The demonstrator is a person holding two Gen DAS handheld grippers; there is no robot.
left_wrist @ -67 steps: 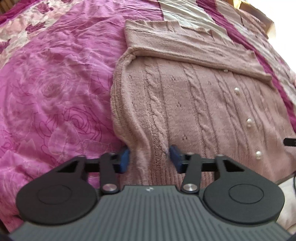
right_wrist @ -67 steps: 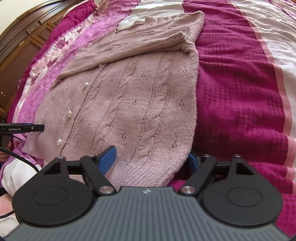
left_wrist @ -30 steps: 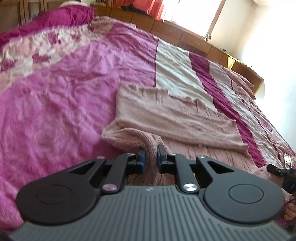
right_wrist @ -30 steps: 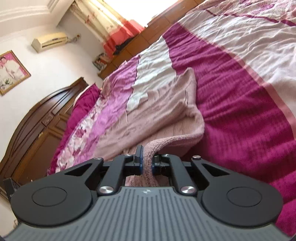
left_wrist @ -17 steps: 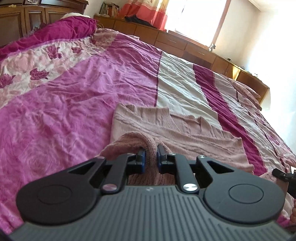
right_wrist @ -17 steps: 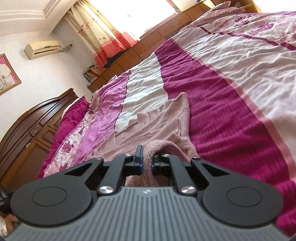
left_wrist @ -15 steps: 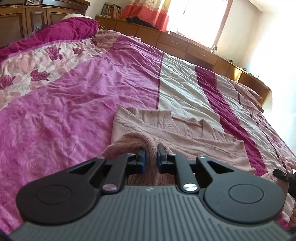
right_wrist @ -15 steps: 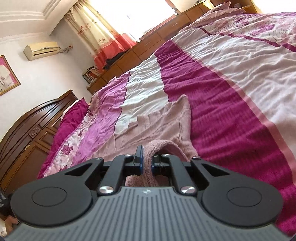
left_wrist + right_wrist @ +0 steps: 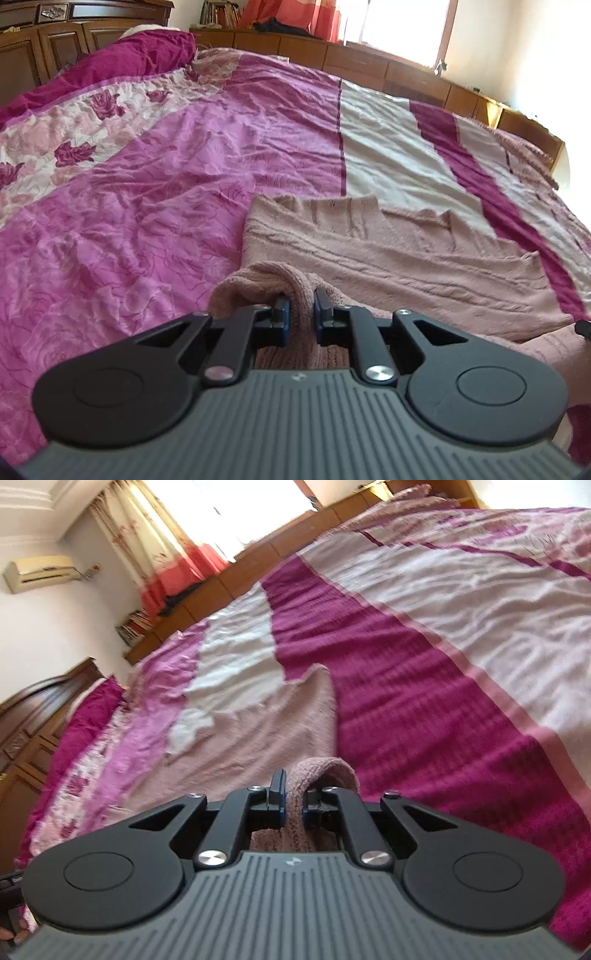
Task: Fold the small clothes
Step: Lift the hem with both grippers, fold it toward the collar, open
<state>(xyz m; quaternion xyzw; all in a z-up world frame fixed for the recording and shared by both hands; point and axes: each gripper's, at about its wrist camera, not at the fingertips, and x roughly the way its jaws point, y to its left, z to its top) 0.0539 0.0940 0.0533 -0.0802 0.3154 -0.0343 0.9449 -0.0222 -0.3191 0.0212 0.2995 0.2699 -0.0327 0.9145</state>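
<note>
Change since earlier: both tools have carried the cardigan's hem up and forward over its body; the buttoned front, seen flat before, is now covered by the lifted fold.
Left tool (image 9: 298, 314): closed on a bunched corner of the pink knit cardigan (image 9: 399, 254), blue pads pinching the fabric.
Right tool (image 9: 292, 805): clamped on the other hem corner, which loops over its right finger.
Cardigan: lies on the bed (image 9: 147, 192), sleeves folded across the upper part, far edge flat on the magenta and cream bedspread.
Background: wooden wardrobe (image 9: 33, 716), curtains (image 9: 155, 542).
</note>
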